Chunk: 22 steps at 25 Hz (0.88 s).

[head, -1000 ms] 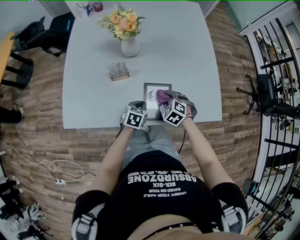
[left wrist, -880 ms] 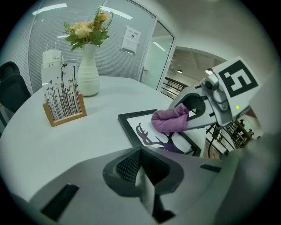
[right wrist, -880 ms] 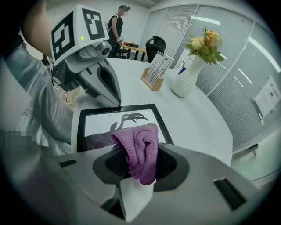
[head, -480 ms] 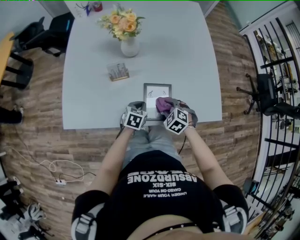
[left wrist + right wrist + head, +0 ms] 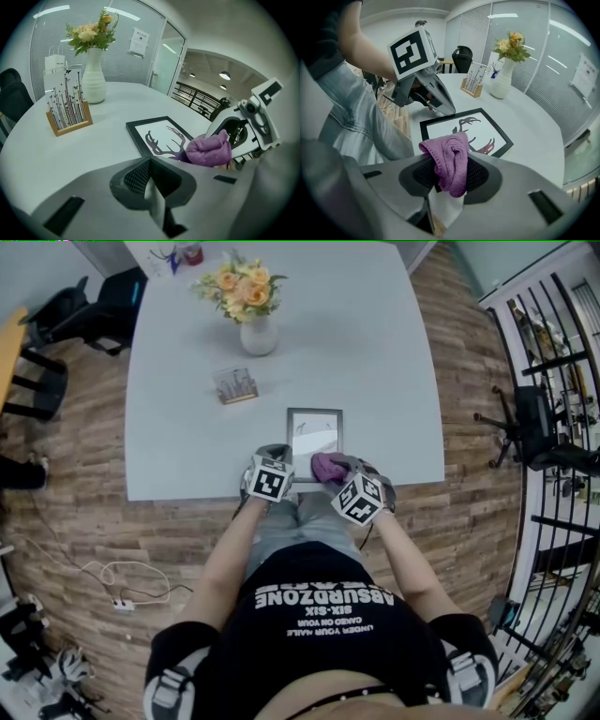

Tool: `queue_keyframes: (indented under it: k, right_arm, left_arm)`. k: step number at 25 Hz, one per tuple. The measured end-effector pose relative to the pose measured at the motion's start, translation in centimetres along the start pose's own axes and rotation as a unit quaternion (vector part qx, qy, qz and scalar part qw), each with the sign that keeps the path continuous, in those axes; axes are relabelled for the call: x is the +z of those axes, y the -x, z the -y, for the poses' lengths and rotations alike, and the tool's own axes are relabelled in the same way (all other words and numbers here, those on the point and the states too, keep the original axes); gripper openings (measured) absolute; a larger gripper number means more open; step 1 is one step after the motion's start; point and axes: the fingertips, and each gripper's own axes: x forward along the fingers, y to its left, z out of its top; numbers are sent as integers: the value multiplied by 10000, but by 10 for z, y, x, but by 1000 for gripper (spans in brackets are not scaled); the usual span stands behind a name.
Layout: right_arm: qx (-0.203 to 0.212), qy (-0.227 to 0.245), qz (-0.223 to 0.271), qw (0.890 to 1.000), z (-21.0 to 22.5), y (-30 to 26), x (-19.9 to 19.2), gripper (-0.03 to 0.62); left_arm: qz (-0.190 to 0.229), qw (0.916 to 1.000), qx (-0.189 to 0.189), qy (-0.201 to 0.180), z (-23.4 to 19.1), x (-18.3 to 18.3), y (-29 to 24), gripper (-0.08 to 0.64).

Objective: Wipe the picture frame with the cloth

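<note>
The picture frame point(image 5: 315, 430) lies flat on the grey table point(image 5: 384, 352), close to the table's lower edge in the head view and just right of the middle. It has a thin black border around a white sheet with a dark antler drawing. The purple cloth point(image 5: 327, 465) sits bunched over the frame's lower right part, and in the left gripper view it rests against the glass at the right end of the drawing. The right gripper point(image 5: 334, 471) has its jaws clamped on the cloth. In its own view the cloth's folds bulge up out of the jaws in the lower centre, with the frame just beyond. The left gripper point(image 5: 277, 457) is at the frame's lower left, and its jaws are pressed together with nothing between them. In the right gripper view its tip reaches the frame's left border, though I cannot tell whether it touches. Higher in the head view, well apart from the frame, stand a small wooden-based card stand point(image 5: 236, 384) and a white vase of orange flowers point(image 5: 259, 333).
</note>
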Motion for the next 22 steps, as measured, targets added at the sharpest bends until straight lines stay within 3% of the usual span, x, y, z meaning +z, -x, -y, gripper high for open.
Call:
queue_keyframes:
  k: [7, 16, 22]
  right_arm:
    - [338, -419, 85, 9985, -10, 6, -3, 142]
    - [-89, -616, 511, 9968, -11, 2, -5, 141]
    - [-78, -618, 526, 9967, -9, -2, -6, 141]
  left_arm:
    - [3, 10000, 27, 26, -2, 0, 0, 15]
    - [-25, 10000, 56, -14, 1, 1, 0, 15]
    - [-44, 9999, 70, -64, 0, 1, 0, 15]
